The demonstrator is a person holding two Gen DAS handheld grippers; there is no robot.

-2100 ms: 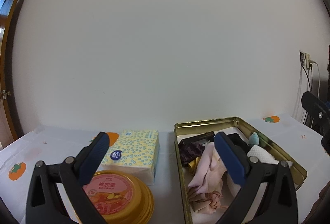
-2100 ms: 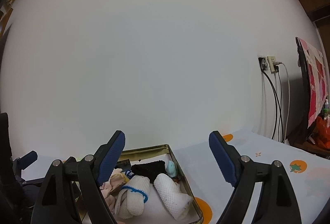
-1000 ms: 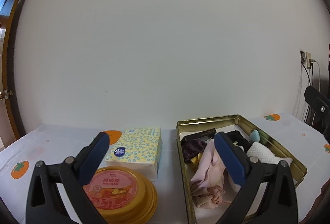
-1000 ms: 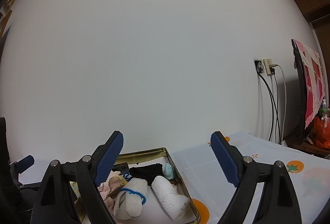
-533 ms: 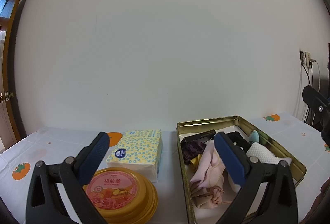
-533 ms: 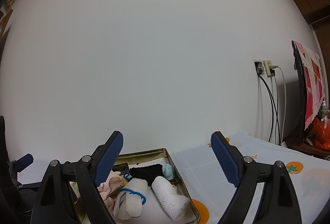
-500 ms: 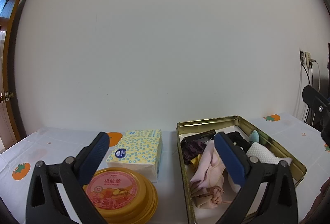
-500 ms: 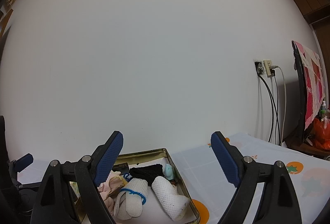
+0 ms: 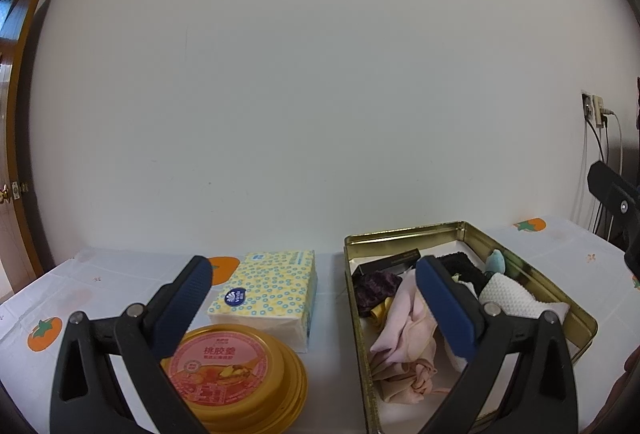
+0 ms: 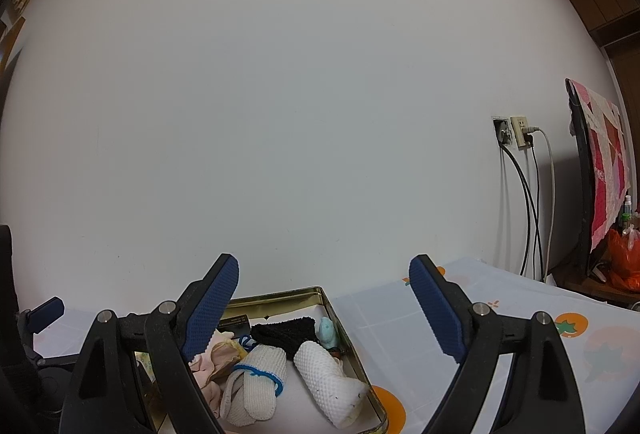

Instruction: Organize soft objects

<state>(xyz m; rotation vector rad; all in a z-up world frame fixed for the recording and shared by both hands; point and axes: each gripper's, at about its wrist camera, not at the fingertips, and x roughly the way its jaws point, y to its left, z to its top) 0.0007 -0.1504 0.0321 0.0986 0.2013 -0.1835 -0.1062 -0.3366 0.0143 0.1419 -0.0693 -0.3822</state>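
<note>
- Soft items sit in a gold tin (image 9: 532, 276), rectangular, lid off, on the tablecloth (image 9: 100, 286) near the wall (image 9: 320, 74).
- Tin contents, left wrist view: pink cloth (image 9: 404, 334) bunched along the tin's left side; dark purple piece (image 9: 374, 284) behind it; black fuzzy cloth (image 9: 460, 266) at the back; small pale-blue item (image 9: 495, 260) against the right wall; white waffle-knit roll (image 9: 516, 300) at right.
- Right wrist view adds a cream sock bundle with blue trim (image 10: 256, 382) between the pink cloth (image 10: 208, 366) and the white waffle-knit roll (image 10: 328, 378).
- A flat dark box (image 9: 390, 261) lies at the tin's back-left corner.
- Left gripper (image 9: 312, 308): jaws spread wide, nothing between them; it hangs above the table, one fingertip over the tin, the other over the round tub.
- Right gripper (image 10: 324, 308): jaws spread wide, nothing held; it hangs above the tin's right edge.
- Left of the tin, apart from it: yellow patterned tissue pack (image 9: 268, 292), and in front of it a round gold tub with a pink label (image 9: 236, 370), touching or just beside the pack.
- Tablecloth is white with orange fruit prints.
- Wall outlet with plugged cables (image 10: 516, 132) at right.
</note>
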